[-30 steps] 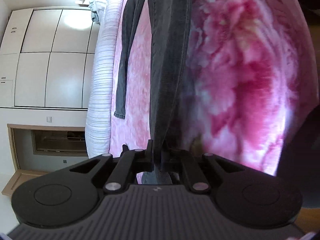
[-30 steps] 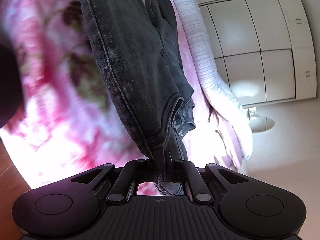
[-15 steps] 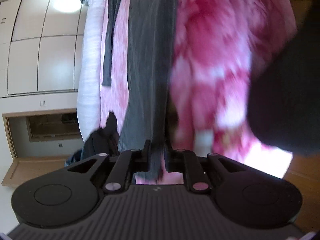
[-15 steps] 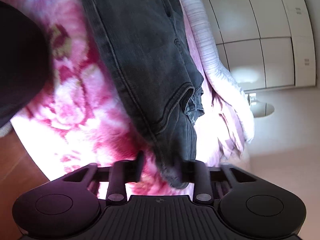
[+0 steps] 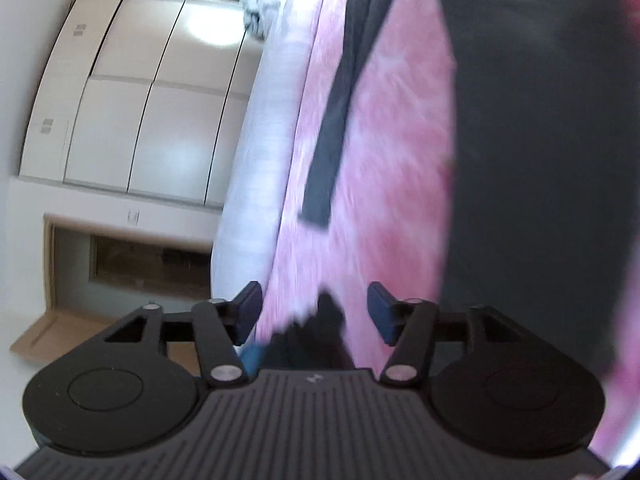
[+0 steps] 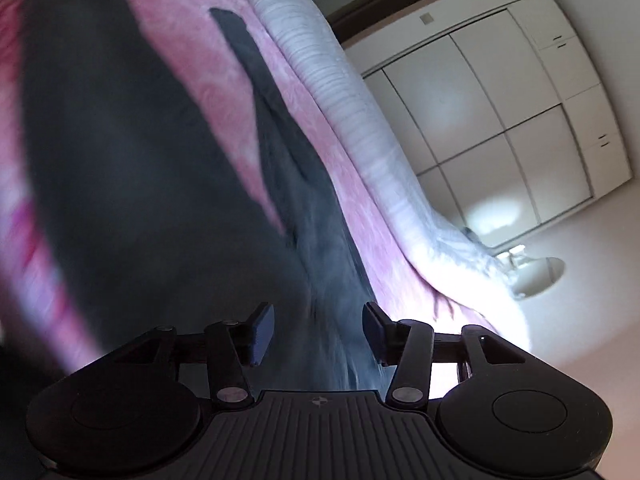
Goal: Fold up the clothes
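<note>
Jeans (image 6: 132, 184) lie on the pink blanket (image 5: 372, 184), their long axis running away from both claws toward the frame's top. Left claw (image 5: 314, 312) and right claw (image 6: 318, 332) gape empty; denim sits between the right's jaws, nearer.
</note>
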Demonstrator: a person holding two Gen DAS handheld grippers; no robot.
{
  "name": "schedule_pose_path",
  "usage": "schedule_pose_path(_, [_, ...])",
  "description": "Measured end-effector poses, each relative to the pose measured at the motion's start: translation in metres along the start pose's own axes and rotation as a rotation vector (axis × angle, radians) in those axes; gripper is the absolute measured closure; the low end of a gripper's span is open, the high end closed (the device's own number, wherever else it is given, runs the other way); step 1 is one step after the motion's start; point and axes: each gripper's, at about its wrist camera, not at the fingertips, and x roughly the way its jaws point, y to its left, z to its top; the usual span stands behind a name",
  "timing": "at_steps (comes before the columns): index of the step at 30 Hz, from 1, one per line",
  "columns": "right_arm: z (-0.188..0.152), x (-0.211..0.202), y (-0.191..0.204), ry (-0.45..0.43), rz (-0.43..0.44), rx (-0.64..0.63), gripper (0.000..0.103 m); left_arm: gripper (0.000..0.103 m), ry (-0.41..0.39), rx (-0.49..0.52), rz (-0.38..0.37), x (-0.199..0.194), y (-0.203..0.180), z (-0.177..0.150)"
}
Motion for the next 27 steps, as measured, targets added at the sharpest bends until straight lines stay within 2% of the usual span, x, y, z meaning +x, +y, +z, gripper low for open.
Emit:
schedule_pose_path(7, [0.073,0.132,-0.023,-0.01,0.077,-0.038,0.054,0.047,-0.098,0.016,-0.056,0.177,0.004,0.072])
schedule_pose_path(11, [0.106,0.202,-0.028,-0.009,0.135,-0.061,0.054,0.048,-0.091,0.017,-0.131,0.267,-0.002,0.096])
schedule_pose_path(12, [0.112,0.219,-0.028,-0.014,0.139,-0.083,0.054,0.059,-0.089,0.019,-0.146,0.284,-0.002,0.099])
schedule_pose_path(14, [0.119,0.249,-0.03,-0.023,0.147,-0.106,0.054,0.068,-0.072,0.027,-0.171,0.313,0.002,0.104])
schedule_pose_path(16, [0.125,0.277,-0.032,-0.029,0.197,-0.126,0.053,0.076,-0.055,0.061,-0.173,0.328,0.009,0.108])
schedule_pose_path(17, [0.128,0.291,-0.032,-0.031,0.224,-0.136,0.053,0.084,-0.049,0.079,-0.169,0.334,0.014,0.109])
schedule_pose_path(20, [0.138,0.325,-0.039,-0.037,0.266,-0.173,0.053,0.086,-0.056,0.072,-0.098,0.359,0.038,0.12])
schedule_pose_path(22, [0.147,0.349,-0.055,-0.035,0.248,-0.147,0.053,0.084,-0.056,0.045,-0.027,0.38,0.058,0.13])
schedule_pose_path(23, [0.152,0.361,-0.064,-0.033,0.236,-0.131,0.053,0.072,-0.052,0.014,0.056,0.392,0.073,0.137])
schedule_pose_path(24, [0.154,0.372,-0.075,-0.025,0.193,-0.095,0.053,0.055,-0.046,-0.034,0.121,0.398,0.085,0.143])
schedule_pose_path(25, [0.156,0.383,-0.086,-0.016,0.143,-0.053,0.053,0.049,-0.034,-0.089,0.164,0.404,0.098,0.147])
schedule_pose_path(26, [0.158,0.394,-0.098,-0.007,0.093,-0.012,0.053,0.046,-0.017,-0.129,0.187,0.407,0.108,0.15])
schedule_pose_path(27, [0.159,0.398,-0.108,0.01,0.08,0.047,0.053,0.047,0.005,-0.15,0.196,0.406,0.115,0.149])
